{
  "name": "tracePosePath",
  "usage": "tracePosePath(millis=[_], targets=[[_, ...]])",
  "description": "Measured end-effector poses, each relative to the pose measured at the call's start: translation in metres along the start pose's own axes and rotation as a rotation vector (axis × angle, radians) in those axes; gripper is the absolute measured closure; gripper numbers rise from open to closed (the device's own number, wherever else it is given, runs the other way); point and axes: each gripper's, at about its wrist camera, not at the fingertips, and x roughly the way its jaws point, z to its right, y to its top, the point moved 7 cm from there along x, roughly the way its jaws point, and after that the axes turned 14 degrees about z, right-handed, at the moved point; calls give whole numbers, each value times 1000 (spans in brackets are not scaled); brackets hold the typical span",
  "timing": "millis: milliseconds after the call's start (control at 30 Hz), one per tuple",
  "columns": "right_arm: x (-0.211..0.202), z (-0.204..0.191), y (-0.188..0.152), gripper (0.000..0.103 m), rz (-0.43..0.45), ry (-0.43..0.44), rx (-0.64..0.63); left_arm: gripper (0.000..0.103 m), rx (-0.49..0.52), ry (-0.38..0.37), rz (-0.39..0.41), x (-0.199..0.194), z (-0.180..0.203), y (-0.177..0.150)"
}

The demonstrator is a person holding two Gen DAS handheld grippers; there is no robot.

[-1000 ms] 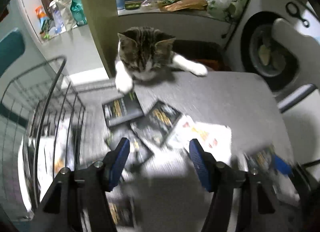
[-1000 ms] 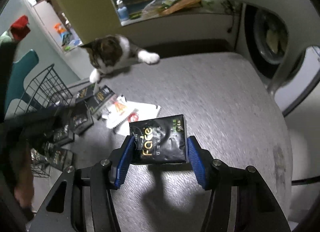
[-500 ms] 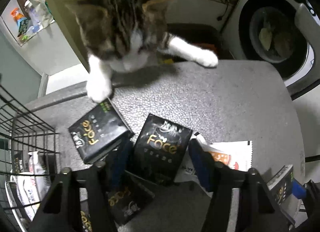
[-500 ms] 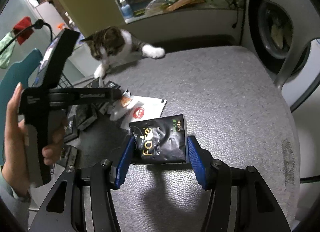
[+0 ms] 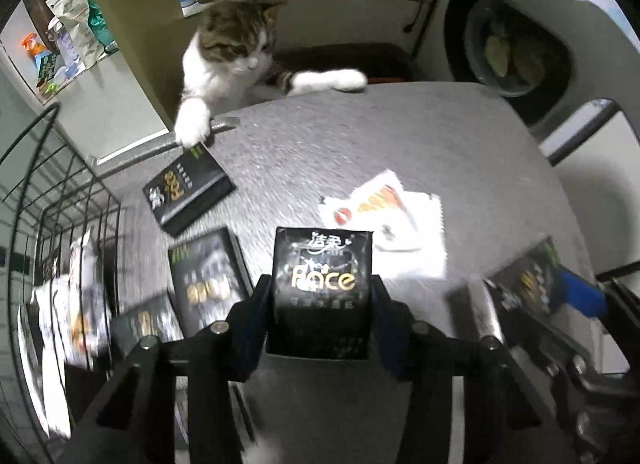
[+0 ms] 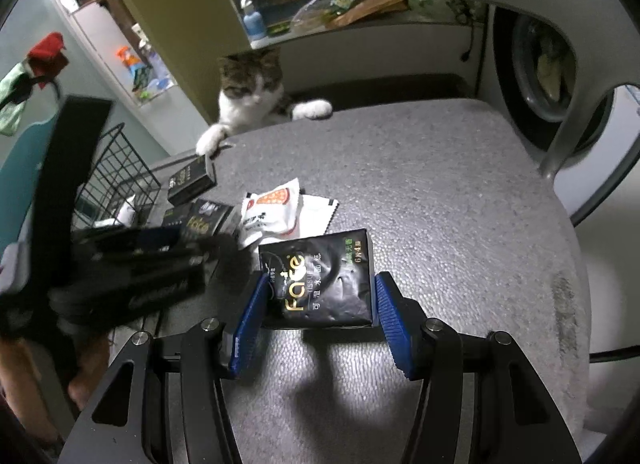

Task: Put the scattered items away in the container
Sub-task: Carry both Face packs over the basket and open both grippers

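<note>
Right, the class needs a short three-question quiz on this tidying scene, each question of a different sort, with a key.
1. True or false: the wire basket is empty.
2. What sits between the right gripper's pads? A) a black tissue pack B) a white sachet C) scissors
3. Which animal has its front paws on the table's far edge?
Key: 1 false, white packets lie inside it. 2 A. 3 the cat.
</note>
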Motion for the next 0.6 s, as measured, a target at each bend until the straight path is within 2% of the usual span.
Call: tracePosePath(millis=[200, 400, 533, 600], targets=[[-21, -7, -2, 48, 8, -8, -11, 51, -3, -9, 37, -38, 9, -8], [-45, -32, 13, 48, 39, 17, -42, 51, -52, 4, 93, -92, -12, -7], [-54, -81, 31, 48, 61, 87, -105, 51, -103, 53, 144, -134, -48, -3], [-57, -112, 38, 48, 68, 138, -139, 51, -127, 104, 163, -151, -74, -3]])
